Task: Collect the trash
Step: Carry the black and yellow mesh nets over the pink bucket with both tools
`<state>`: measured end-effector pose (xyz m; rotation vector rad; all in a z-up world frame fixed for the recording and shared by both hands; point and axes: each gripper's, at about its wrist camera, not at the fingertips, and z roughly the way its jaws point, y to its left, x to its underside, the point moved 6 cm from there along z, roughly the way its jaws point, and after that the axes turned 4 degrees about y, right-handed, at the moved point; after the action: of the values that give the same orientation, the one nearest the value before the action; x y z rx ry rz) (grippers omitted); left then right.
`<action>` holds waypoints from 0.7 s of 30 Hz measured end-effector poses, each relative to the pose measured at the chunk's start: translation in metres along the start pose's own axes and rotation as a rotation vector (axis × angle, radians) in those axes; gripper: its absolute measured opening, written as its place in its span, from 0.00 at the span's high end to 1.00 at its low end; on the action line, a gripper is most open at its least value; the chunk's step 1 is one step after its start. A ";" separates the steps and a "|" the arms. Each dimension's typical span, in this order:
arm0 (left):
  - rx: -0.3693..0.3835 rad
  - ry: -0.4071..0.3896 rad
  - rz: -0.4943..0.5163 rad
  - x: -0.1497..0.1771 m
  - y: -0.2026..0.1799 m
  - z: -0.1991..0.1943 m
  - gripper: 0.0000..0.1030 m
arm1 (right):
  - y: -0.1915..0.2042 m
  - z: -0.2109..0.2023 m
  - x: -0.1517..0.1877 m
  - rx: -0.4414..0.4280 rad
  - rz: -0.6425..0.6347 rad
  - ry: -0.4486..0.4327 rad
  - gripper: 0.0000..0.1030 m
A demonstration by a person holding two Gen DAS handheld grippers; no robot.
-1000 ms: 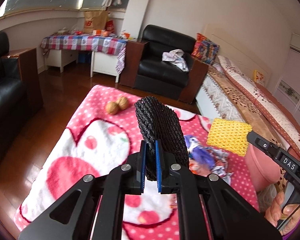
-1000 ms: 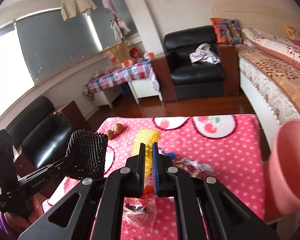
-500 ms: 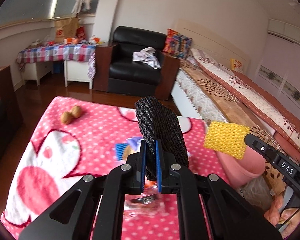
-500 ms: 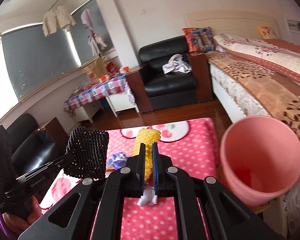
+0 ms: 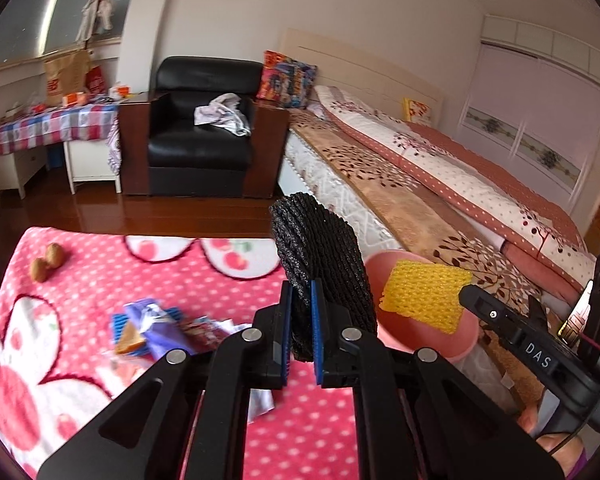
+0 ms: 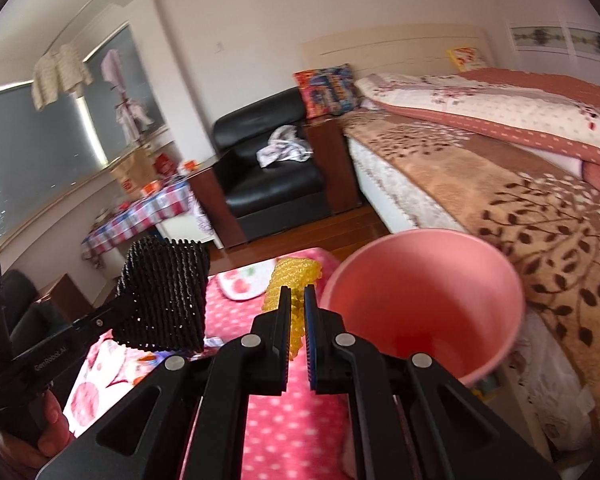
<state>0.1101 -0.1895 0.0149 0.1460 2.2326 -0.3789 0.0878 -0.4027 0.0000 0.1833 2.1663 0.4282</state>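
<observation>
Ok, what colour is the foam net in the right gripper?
Yellow foam net, clearest in the left wrist view.

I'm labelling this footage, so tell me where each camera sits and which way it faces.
Left wrist: behind the left tongs gripping black foam net, facing pink blanket, armchair, bed; right hand shows.
Right wrist: behind the right tongs gripping yellow foam net, facing pink bin, bed; left hand shows.
Shared: both nets, bin, armchair.
</observation>
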 end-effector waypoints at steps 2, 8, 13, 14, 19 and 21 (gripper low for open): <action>0.016 0.009 0.013 -0.002 -0.014 0.011 0.92 | -0.015 0.003 -0.001 0.018 0.022 0.004 0.94; 0.037 0.036 0.051 -0.001 -0.043 0.040 0.92 | -0.053 0.011 0.002 0.082 0.034 0.015 0.94; 0.037 0.073 0.079 0.008 -0.060 0.064 0.92 | -0.075 0.019 0.004 0.117 0.037 0.020 0.94; 0.038 0.085 0.084 0.010 -0.063 0.069 0.92 | -0.079 0.022 0.005 0.117 0.043 0.026 0.94; 0.033 0.108 0.121 0.015 -0.077 0.086 0.92 | -0.090 0.032 0.008 0.131 0.051 0.049 0.94; 0.035 0.115 0.128 0.016 -0.080 0.091 0.92 | -0.093 0.035 0.009 0.133 0.053 0.052 0.94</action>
<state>0.1480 -0.2948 -0.0340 0.3351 2.3158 -0.3475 0.1129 -0.4788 -0.0597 0.3069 2.2464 0.3222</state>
